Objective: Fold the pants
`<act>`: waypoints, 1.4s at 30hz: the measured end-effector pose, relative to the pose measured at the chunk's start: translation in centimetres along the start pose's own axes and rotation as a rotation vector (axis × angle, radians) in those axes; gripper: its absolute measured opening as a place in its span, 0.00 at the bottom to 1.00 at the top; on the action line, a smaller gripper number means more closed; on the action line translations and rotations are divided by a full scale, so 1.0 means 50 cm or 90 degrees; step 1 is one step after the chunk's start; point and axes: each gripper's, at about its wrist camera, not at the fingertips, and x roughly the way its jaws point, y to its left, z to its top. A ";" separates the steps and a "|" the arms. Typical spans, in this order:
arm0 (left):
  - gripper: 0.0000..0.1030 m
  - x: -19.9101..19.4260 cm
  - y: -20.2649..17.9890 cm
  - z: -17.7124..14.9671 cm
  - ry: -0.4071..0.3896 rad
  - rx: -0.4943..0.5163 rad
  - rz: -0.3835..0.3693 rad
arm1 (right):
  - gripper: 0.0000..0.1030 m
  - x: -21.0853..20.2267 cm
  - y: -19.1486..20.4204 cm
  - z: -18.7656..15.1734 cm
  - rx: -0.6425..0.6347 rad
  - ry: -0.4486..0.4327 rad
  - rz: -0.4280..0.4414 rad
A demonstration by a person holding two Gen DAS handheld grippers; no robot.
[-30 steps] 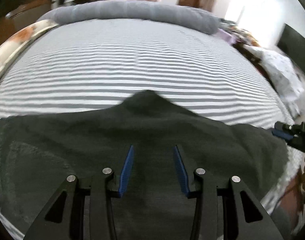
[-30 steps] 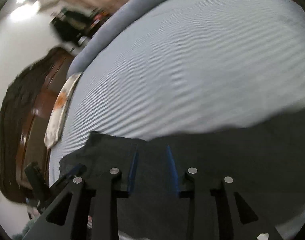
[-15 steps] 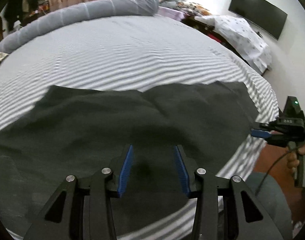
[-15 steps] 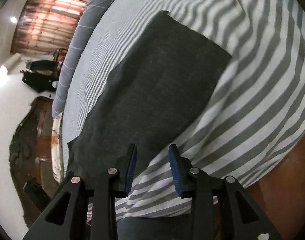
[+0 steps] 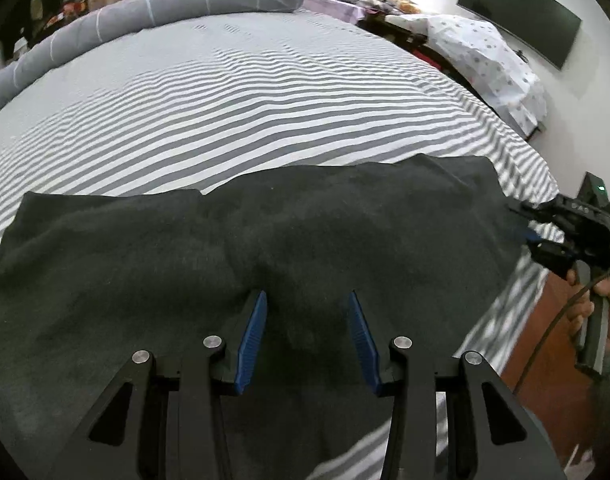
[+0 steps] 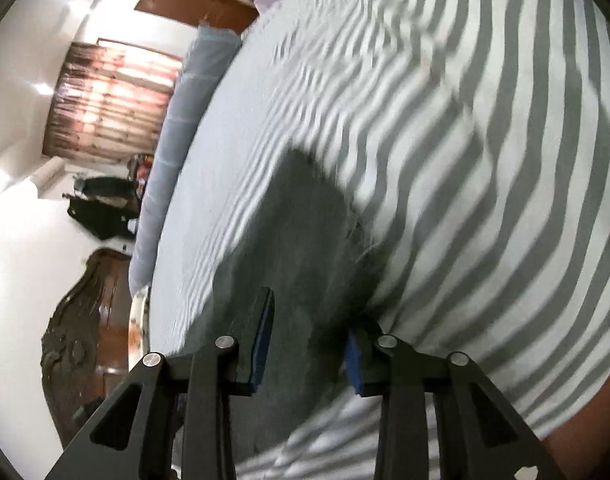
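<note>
Dark grey pants (image 5: 265, 248) lie spread across the lower half of the left wrist view, flat on the striped bed sheet (image 5: 265, 92) near the bed's near edge, probably laid wide so the cloth can be smoothed and folded over. At lower centre of that view the left gripper (image 5: 307, 300) hovers over the middle of the pants, blue pads apart, with cloth under and between them; whether they pinch it I cannot tell. At far right of the same view the right gripper (image 5: 545, 232) sits at the right end of the pants, held in a hand (image 5: 609, 300). In the right wrist view, blurred, the right gripper (image 6: 309, 312) straddles that end of the pants (image 6: 305, 240), jaws part open, and a grip cannot be confirmed. A grey bolster (image 5: 145, 20) lies along the top left, well apart.

Compared with a second ago, the pants lie flatter and farther across the bed: then the cloth bunched into a peak just ahead of the left gripper. The right gripper has swung from looking across the bed to looking along the pants' end. Both jaw gaps look unchanged.
</note>
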 end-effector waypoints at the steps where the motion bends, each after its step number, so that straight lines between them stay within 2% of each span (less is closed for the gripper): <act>1: 0.42 0.006 0.000 0.001 0.001 -0.001 0.004 | 0.30 0.002 -0.005 0.011 0.002 -0.001 -0.002; 9: 0.43 0.028 -0.002 -0.009 -0.002 0.018 0.028 | 0.28 -0.017 -0.036 0.038 -0.035 -0.022 -0.015; 13: 0.43 0.031 -0.005 -0.011 -0.006 0.026 0.035 | 0.29 -0.021 -0.063 0.038 -0.036 -0.022 0.016; 17: 0.44 0.031 -0.009 -0.011 -0.009 0.033 0.045 | 0.29 -0.008 -0.068 0.024 -0.035 0.015 0.075; 19: 0.45 0.032 -0.009 -0.011 -0.010 0.035 0.045 | 0.20 -0.003 -0.065 0.018 -0.041 0.032 0.073; 20: 0.45 0.033 -0.010 -0.010 -0.010 0.036 0.046 | 0.09 -0.001 -0.066 0.017 -0.036 0.040 0.071; 23: 0.45 0.035 -0.011 -0.007 -0.008 0.036 0.048 | 0.07 -0.009 -0.051 0.015 -0.030 0.040 0.078; 33: 0.46 0.035 -0.013 -0.008 -0.017 0.027 0.047 | 0.06 -0.051 0.062 0.009 -0.027 0.037 0.145; 35: 0.46 0.030 -0.008 -0.005 -0.016 0.017 0.036 | 0.06 -0.046 0.102 0.001 -0.031 0.044 0.158; 39: 0.46 -0.004 0.030 0.004 -0.022 -0.037 -0.021 | 0.06 -0.032 0.201 -0.018 -0.071 0.068 0.176; 42: 0.46 -0.058 0.070 0.003 -0.056 -0.045 -0.006 | 0.06 -0.010 0.287 -0.045 -0.108 0.093 0.192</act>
